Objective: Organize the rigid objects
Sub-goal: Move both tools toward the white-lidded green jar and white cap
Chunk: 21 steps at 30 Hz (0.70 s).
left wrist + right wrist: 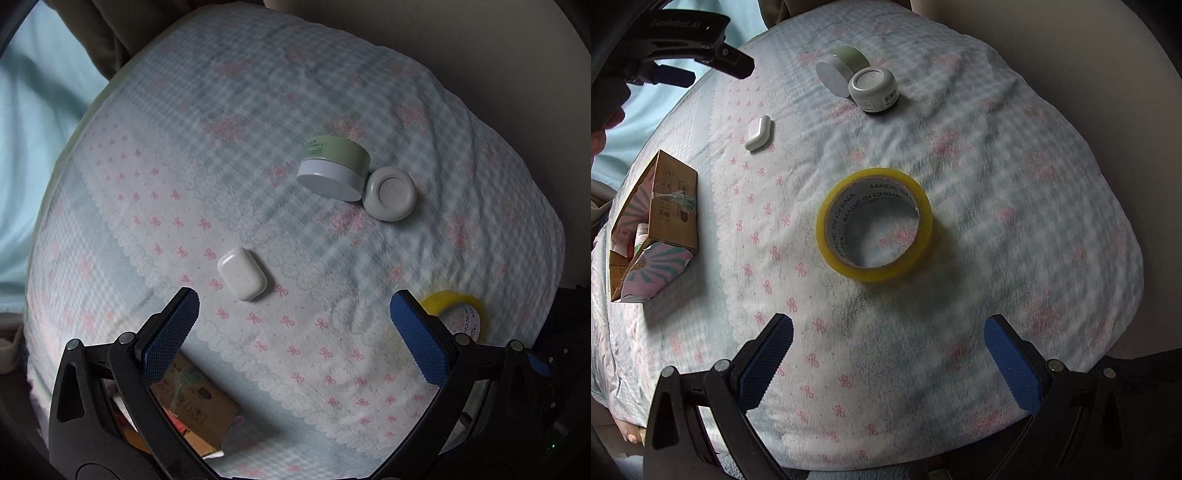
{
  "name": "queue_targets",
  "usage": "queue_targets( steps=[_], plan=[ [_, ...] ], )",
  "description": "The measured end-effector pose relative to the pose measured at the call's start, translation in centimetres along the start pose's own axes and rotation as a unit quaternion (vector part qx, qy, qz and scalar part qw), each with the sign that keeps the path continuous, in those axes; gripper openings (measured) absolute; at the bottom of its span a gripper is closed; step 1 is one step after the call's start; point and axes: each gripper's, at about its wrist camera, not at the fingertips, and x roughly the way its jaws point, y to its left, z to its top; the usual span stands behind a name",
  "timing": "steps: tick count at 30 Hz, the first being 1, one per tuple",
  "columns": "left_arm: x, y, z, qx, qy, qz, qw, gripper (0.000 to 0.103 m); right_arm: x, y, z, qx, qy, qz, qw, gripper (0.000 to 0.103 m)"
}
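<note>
A white earbud case (242, 273) lies on the patterned bedspread (258, 129), just ahead of my open, empty left gripper (294, 314). Further off, a green jar with a white lid (334, 168) lies on its side, touching a grey round jar (389, 193). A yellow tape roll (458, 312) lies behind my left gripper's right finger. In the right wrist view the tape roll (874, 224) lies flat ahead of my open, empty right gripper (888, 347). The earbud case (759, 133), green jar (842, 70) and grey jar (873, 90) are beyond it.
An open cardboard box (655, 225) holding small packages sits at the left on the bedspread (1015, 184); it also shows under my left gripper (192, 406). The left gripper's body shows in the right wrist view at top left (683, 40). The bed edge drops off on the right.
</note>
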Motion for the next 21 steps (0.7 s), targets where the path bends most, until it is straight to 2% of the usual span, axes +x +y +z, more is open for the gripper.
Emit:
queue_targets(
  steps=[4, 10, 14, 21],
  plan=[
    [2.1, -0.2, 4.0, 0.027, 0.004, -0.006, 0.9996, 0.103, 1.3, 0.4, 0.3, -0.009, -0.022, 0.0, 1.0, 0.103],
    [5.5, -1.5, 8.3, 0.09, 0.026, -0.002, 0.9956, 0.103, 3.1, 1.1, 0.5, -0.023, -0.029, -0.007, 0.999, 0.103],
    [7.4, -2.7, 9.7, 0.125, 0.042, 0.011, 0.9912, 0.103, 4.2, 1.1, 0.9, -0.022, -0.024, -0.007, 0.999, 0.103],
    [10.2, -3.2, 11.1, 0.138, 0.063, 0.012, 0.9884, 0.103, 5.5, 1.6, 1.8, -0.043, -0.028, -0.007, 0.999, 0.103]
  ],
)
